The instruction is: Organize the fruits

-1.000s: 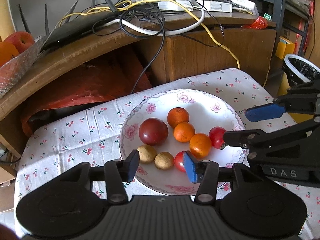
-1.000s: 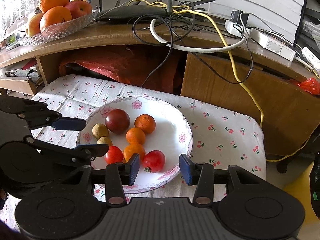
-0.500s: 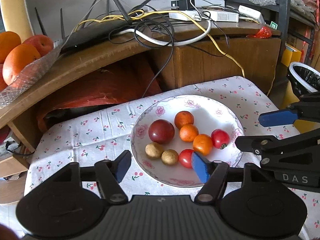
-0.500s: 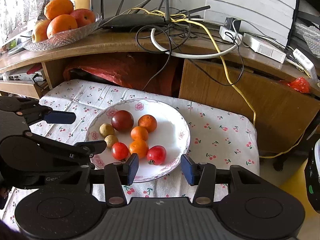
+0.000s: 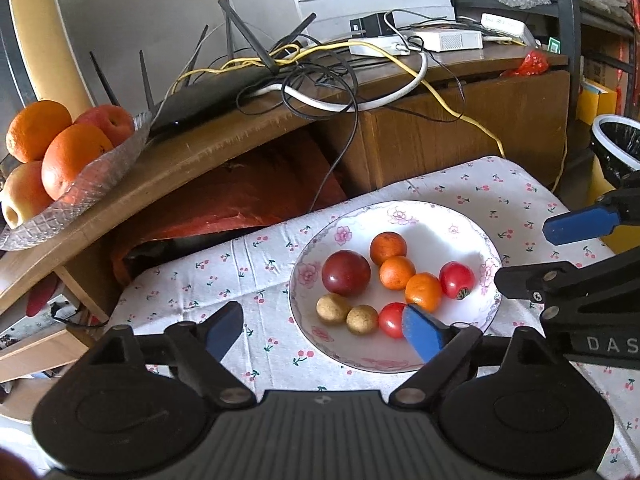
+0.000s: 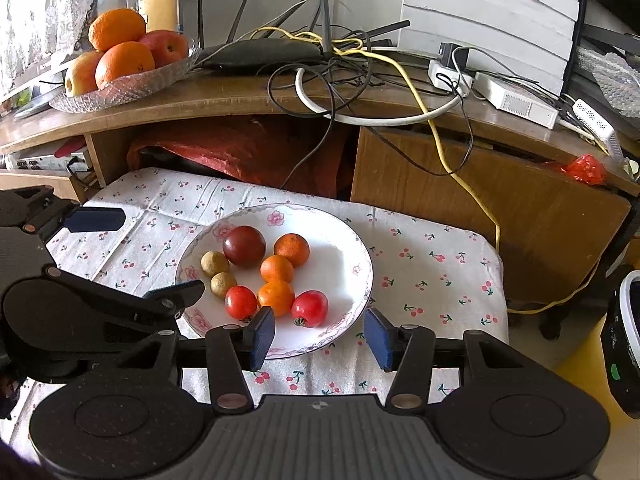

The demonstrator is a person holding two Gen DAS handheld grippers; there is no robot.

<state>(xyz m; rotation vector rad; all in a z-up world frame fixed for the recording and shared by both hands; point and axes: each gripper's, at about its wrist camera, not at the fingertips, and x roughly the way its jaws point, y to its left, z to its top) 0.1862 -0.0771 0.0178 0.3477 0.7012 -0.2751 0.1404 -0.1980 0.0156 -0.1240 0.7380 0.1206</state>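
A white flowered plate (image 5: 486, 258) (image 6: 352, 252) on the cherry-print cloth holds a dark red plum (image 5: 346, 273) (image 6: 244, 246), three small oranges (image 5: 397, 272) (image 6: 277, 269), two red tomatoes (image 5: 457, 280) (image 6: 309, 308) and two small tan fruits (image 5: 333, 309) (image 6: 215, 262). My left gripper (image 5: 324, 334) hangs open over the plate's near left edge, nothing between its fingers. Open as well, my right gripper (image 6: 319, 336) hovers at the plate's near right rim and holds nothing. Each gripper shows in the other's view.
A glass dish (image 5: 96, 184) (image 6: 132, 84) of large oranges and apples sits on the curved wooden desk (image 5: 208, 152) behind, beside a router and tangled cables (image 6: 332, 64). A red cloth (image 5: 240, 196) lies under the desk. A lined bin (image 5: 618, 148) stands at the right.
Both grippers have pulled back and risen, so the plate looks smaller and the glass dish has come into the left view. The left fingers have spread wider apart.
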